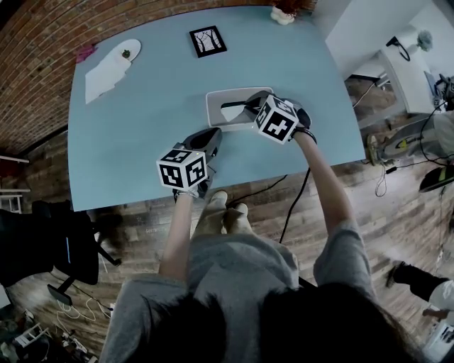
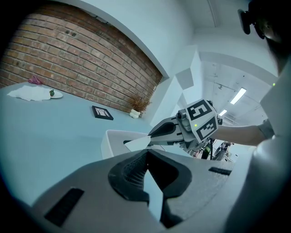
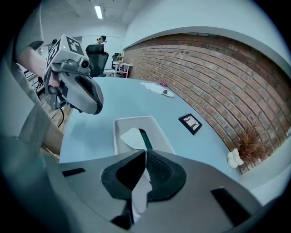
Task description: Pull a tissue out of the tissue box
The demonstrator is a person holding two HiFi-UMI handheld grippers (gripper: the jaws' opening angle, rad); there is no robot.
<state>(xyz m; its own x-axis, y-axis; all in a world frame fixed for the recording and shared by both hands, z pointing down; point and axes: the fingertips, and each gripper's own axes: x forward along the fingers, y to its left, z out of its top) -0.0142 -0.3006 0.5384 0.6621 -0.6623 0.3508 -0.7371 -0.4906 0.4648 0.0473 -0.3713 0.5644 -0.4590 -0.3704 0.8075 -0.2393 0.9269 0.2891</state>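
Observation:
A white tissue box (image 1: 225, 96) lies flat in the middle of the blue table (image 1: 142, 142). A white tissue (image 3: 131, 138) sticks out of its slot. My right gripper (image 3: 145, 152) is shut on that tissue, and a strip of it shows between the pads (image 3: 154, 170). In the head view the right gripper (image 1: 247, 108) sits over the box's right half. My left gripper (image 1: 213, 136) hovers just in front of the box, nearer the table's front edge. Its jaws meet at the tips with nothing between them (image 2: 147, 154). The left gripper view shows the tissue (image 2: 136, 143) pinched at the right gripper's tips.
A black framed picture (image 1: 208, 41) lies beyond the box. At the far left corner are a white cloth (image 1: 103, 76) and a small plate (image 1: 128, 49). A small white ornament (image 1: 282, 14) stands at the far edge. A black office chair (image 1: 57, 248) is left of me on the wooden floor.

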